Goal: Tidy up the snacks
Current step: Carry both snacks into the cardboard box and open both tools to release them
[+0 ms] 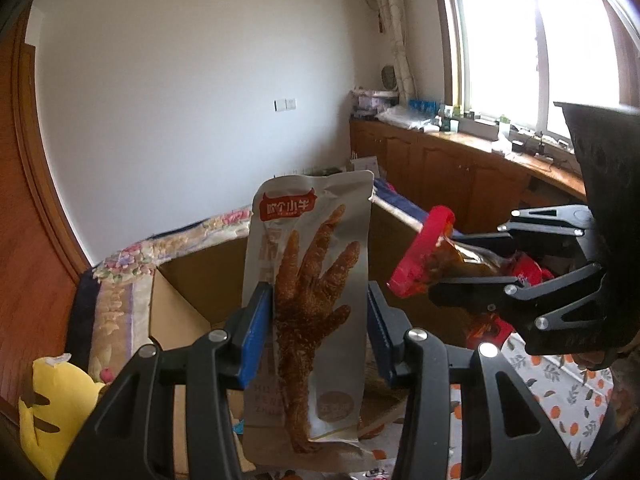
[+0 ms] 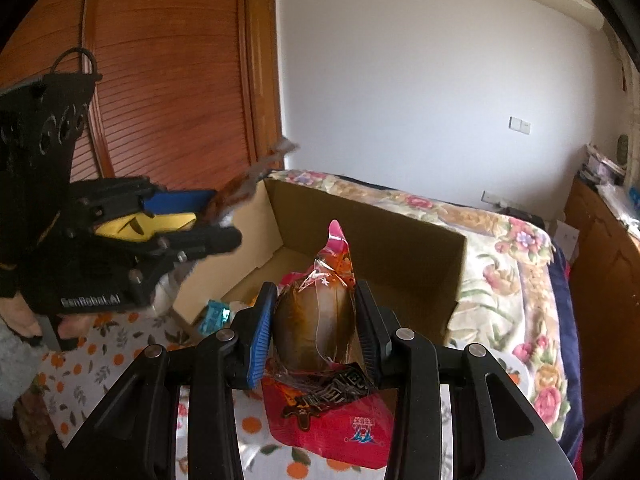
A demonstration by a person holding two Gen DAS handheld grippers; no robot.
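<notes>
Meanwhile left tool (image 1: 318, 332) clamped on chicken-foot packet (image 1: 310, 280), right tool (image 2: 314, 332) gripping red snack pouch (image 2: 320, 340).

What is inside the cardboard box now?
The cardboard box shows a bare floor at the far side; the red packet in the right gripper hides the rest.

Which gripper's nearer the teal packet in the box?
Right. The right gripper, shut on a red snack pack, is just beside the teal packet; the left gripper sits higher, by the box's left edge.
</notes>
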